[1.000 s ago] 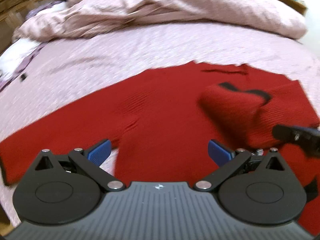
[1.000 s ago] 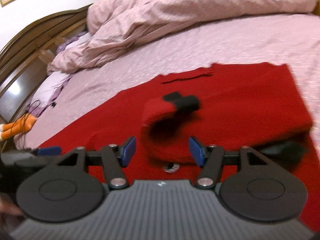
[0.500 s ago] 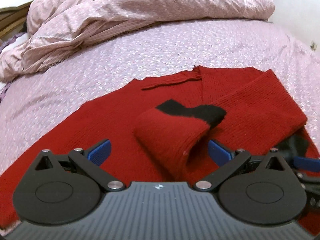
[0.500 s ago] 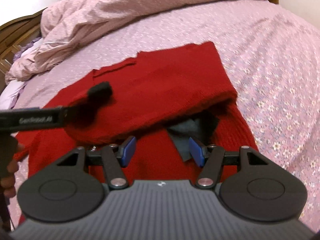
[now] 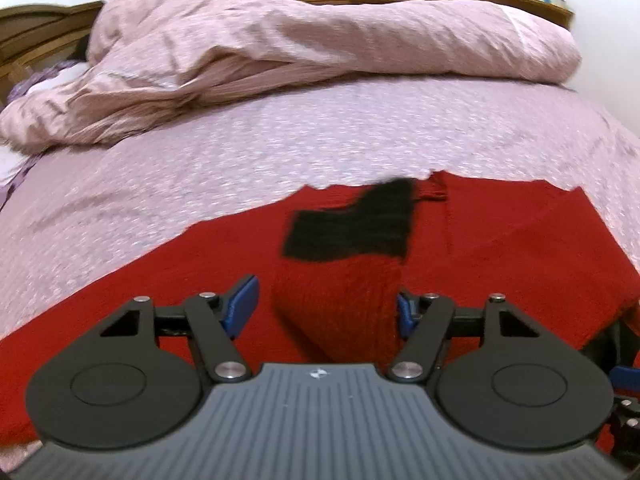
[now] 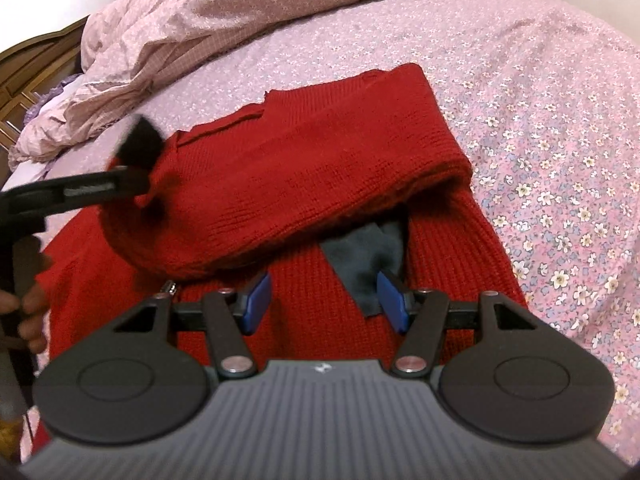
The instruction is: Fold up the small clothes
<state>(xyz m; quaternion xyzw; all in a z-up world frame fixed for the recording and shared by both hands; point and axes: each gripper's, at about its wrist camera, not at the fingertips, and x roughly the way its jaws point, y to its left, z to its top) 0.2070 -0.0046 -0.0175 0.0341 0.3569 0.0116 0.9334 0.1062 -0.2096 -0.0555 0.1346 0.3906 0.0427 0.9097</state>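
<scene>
A red knitted sweater [image 5: 500, 248] lies spread on the bed, its right side folded over the body [image 6: 340, 160]. One sleeve [image 5: 336, 296] with a black cuff [image 5: 352, 228] lies across the chest. My left gripper [image 5: 322, 306] straddles this sleeve and its jaws are closing. The right pad [image 5: 404, 314] touches the knit, while the left pad [image 5: 240, 304] stands a little off it. My right gripper [image 6: 322, 300] hovers open over the sweater's lower part. A dark grey cloth [image 6: 360, 256] pokes out from under the fold beside its right pad.
A crumpled pink duvet [image 5: 280, 52] is heaped at the far side of the bed. The flowered sheet [image 6: 540, 120] stretches to the right of the sweater. A wooden headboard [image 5: 40, 36] stands at the far left. A person's hand [image 6: 28, 312] holds the left gripper's handle.
The left gripper slid right over the sleeve and its jaws narrowed around it. The right gripper swung right to the folded edge, then stayed; its jaws kept the same width.
</scene>
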